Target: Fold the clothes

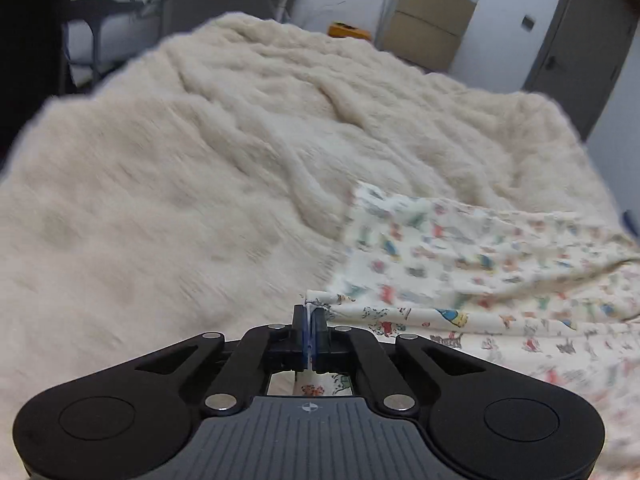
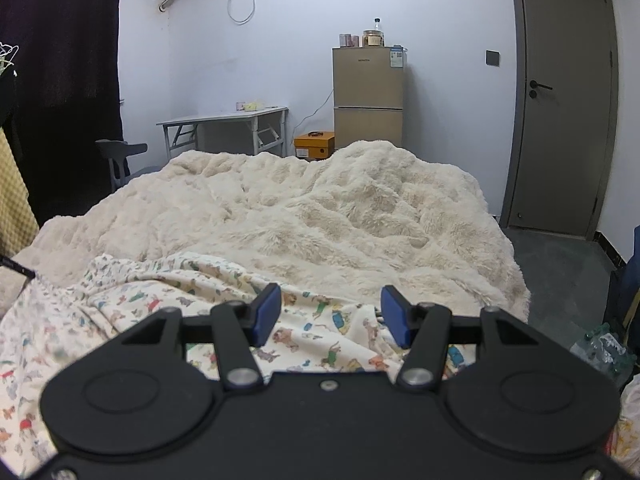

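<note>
Two tools: left hand-held gripper (image 1: 309,320) pinches printed garment (image 1: 460,264); right hand-held gripper (image 2: 328,314) spread.

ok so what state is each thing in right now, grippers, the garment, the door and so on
left gripper: jaws shut on the garment's edge
right gripper: jaws open, empty, above the garment
white cartoon-print garment: crumpled, unfolded
fluffy cream blanket: rumpled, spread over the bed
grey door: closed
brown two-door fridge: both doors closed
</note>
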Demonstrator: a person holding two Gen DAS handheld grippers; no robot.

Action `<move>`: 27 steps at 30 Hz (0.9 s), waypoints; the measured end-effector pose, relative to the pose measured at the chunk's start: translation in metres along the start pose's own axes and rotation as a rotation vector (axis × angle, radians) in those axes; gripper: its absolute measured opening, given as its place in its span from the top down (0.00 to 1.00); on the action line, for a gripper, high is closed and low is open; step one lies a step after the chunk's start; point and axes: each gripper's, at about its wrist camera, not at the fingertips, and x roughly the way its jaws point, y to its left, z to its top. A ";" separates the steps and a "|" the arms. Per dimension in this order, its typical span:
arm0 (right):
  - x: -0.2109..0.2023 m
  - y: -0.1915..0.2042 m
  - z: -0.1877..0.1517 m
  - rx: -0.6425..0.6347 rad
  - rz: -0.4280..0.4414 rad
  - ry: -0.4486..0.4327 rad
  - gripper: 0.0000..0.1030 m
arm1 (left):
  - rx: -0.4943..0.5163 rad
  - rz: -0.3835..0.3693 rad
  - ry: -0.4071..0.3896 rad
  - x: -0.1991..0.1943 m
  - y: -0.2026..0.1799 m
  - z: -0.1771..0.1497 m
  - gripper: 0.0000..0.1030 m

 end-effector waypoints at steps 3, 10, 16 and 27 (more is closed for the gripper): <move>0.000 0.006 -0.002 -0.021 0.009 0.005 0.48 | 0.115 0.056 0.129 0.027 -0.022 -0.008 0.80; -0.011 0.004 0.002 -0.037 0.001 -0.013 0.48 | 0.470 -0.032 0.164 -0.049 -0.034 -0.057 0.30; -0.013 0.002 0.003 -0.030 0.006 -0.020 0.47 | 0.735 -0.221 0.214 -0.118 -0.049 -0.131 0.25; -0.010 0.004 0.000 -0.038 0.001 -0.016 0.47 | 0.541 -0.062 0.040 -0.070 -0.050 -0.116 0.97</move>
